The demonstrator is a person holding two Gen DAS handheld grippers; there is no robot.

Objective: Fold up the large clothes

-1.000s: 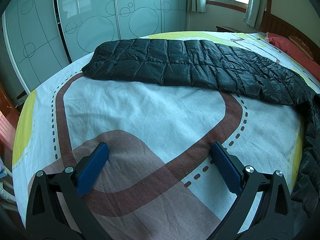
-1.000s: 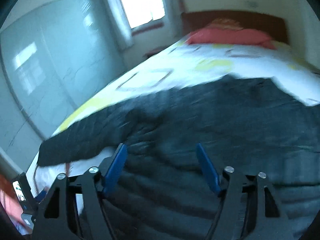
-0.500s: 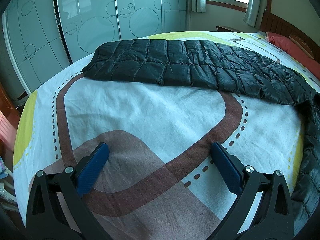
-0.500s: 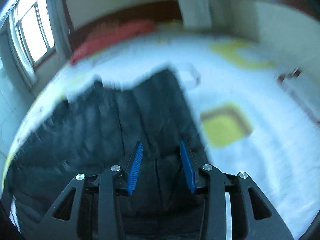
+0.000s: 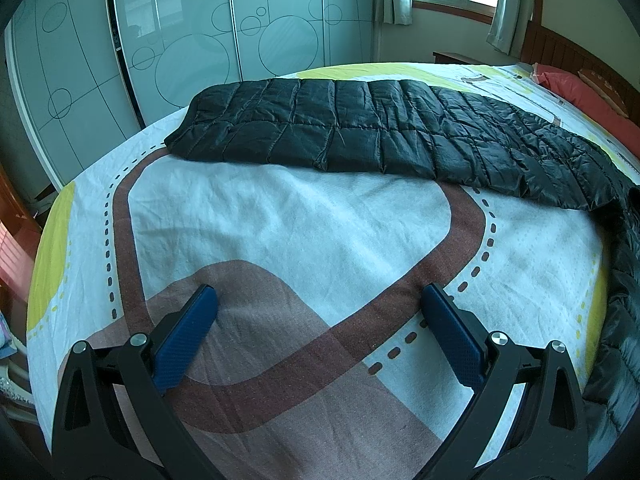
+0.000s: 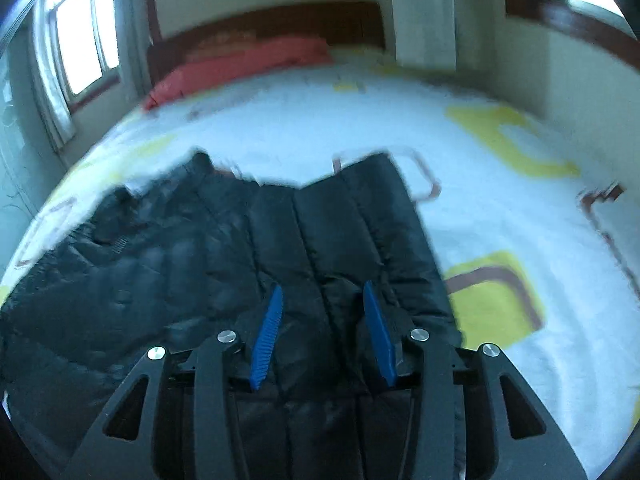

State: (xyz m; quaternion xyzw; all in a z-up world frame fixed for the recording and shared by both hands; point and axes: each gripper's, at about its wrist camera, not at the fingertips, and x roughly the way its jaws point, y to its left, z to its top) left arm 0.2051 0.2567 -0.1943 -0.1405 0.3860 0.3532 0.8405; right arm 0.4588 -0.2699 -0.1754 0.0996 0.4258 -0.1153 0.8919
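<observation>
Lying on the patterned bedsheet (image 5: 280, 220), black quilted jacket (image 5: 360, 132); left claw (image 5: 320, 300) wide, right claw (image 6: 322, 300) narrower, both empty

Left tool (image 5: 318, 322): fingers spread wide, blue pads (image 5: 186, 338) facing each other across a big gap, nothing between them. Pointing forward and slightly down, level, frame sharp.

Right tool (image 6: 322, 328): fingers partly closed, gap much narrower than the left. Blue pads (image 6: 267, 338) angled in toward each other at the tips. Pitched down. Frame is motion-blurred; can't tell if the pads are actually pinching anything.
</observation>
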